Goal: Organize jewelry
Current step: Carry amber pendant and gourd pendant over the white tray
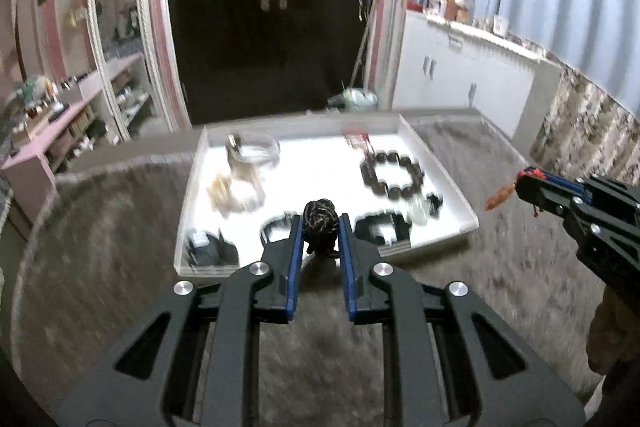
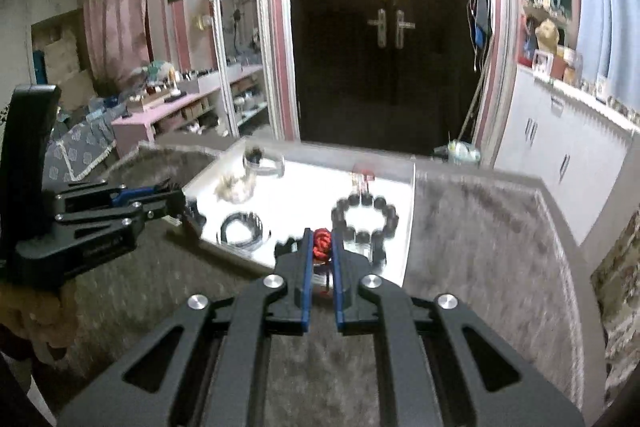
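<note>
**Both tongs pinched on knotted cord pieces**

The left gripper [image 1: 319, 223] was nearly closed on a dark braided cord knot [image 1: 319, 217]; the right gripper [image 2: 321, 243] clamped a red woven cord knot [image 2: 321, 242]. Both hung above the white shallow tray [image 1: 460, 205]. Light, soft, pliant; best gripped at the knot.

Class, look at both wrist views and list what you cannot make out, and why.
- Left wrist view: small dark pieces at the white tray's near corner, smeared by motion blur.
- Left wrist view: how far the dark braided knot hangs down, hidden by the left gripper's fingers.
- Right wrist view: rest of the red knot, hidden inside the right gripper.
</note>
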The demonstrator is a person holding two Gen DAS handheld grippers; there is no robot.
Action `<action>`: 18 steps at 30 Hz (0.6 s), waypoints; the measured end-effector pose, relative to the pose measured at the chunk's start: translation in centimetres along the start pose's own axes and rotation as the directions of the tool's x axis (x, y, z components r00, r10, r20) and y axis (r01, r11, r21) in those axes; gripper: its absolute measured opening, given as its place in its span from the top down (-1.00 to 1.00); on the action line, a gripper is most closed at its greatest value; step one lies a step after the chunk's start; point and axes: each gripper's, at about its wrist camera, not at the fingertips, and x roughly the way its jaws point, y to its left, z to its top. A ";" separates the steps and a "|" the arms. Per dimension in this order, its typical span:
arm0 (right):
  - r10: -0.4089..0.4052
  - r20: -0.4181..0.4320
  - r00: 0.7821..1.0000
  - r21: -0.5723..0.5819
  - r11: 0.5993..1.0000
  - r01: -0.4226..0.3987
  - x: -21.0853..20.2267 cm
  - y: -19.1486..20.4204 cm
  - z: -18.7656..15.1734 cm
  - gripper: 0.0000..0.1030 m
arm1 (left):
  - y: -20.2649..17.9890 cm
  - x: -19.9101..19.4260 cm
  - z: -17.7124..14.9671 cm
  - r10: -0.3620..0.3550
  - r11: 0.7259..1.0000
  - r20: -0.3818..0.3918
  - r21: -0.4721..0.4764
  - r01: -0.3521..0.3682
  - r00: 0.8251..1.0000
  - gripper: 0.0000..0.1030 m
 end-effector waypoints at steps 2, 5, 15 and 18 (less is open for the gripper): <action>0.005 0.032 0.999 -0.008 1.000 -0.004 -0.2 0.2 1.8 0.85 | 0.3 -0.1 2.1 0.029 1.000 0.036 0.010 -0.029 0.999 0.70; 0.012 0.068 0.998 -0.018 1.000 -0.011 0.3 0.4 4.3 0.85 | 0.8 0.3 4.1 0.061 0.998 0.059 0.001 -0.061 0.996 0.70; 0.031 0.048 0.998 0.025 0.999 -0.032 6.6 -0.2 7.8 0.85 | 3.4 4.8 8.1 0.068 0.995 0.059 -0.082 -0.064 0.996 0.70; 0.040 0.030 0.999 0.044 0.998 -0.042 8.9 -0.6 8.1 0.85 | 4.3 6.2 8.6 0.080 0.992 0.057 -0.102 -0.074 0.995 0.70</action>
